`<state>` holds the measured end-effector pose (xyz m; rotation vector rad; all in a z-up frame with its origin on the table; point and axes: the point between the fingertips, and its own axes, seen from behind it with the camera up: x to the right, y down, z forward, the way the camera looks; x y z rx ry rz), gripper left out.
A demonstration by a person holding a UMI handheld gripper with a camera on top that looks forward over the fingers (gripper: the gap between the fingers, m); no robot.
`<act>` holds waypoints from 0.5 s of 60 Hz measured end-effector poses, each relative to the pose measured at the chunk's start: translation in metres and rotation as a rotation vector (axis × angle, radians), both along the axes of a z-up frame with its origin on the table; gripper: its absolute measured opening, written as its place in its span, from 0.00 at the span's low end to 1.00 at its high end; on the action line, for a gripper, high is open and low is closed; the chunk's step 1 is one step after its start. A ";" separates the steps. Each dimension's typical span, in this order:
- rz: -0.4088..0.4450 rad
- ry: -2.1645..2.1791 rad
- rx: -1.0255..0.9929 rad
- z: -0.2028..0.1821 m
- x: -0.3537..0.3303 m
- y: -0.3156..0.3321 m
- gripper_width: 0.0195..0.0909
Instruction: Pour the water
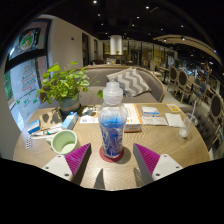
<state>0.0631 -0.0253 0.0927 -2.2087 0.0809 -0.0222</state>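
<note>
Water bottle (112,122) is standing upright on the wooden bench (110,170), clear plastic with a white cap and a blue label around the middle. It sits on a small dark red coaster (112,154), just ahead of the tongs (113,160) and pretty much centred between the two fingers.

Tongs are spread wide, with a clear gap on either side of the bottle, so they're not gripping anything. You can see the magenta pads (77,157) on the inner faces of both fingers, angled in toward the bottle's base but not touching it.

Off to the left of the bottle, near the left finger, there's a light green cup (64,141) sitting upright on the bench, its opening facing up. Can't tell if anything's in it.

Further back on the left is a leafy green potted plant (63,84). Behind the bottle and to its right there are some books or leaflets (153,115) lying flat on the bench. Beyond the bench there's a sofa with a zigzag-pattern cushion (130,82).
</note>
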 end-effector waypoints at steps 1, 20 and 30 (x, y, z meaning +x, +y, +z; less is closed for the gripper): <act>-0.003 -0.004 -0.006 0.004 -0.001 -0.007 0.93; -0.061 0.004 -0.054 0.086 -0.039 -0.159 0.92; -0.091 0.006 -0.075 0.095 -0.046 -0.214 0.92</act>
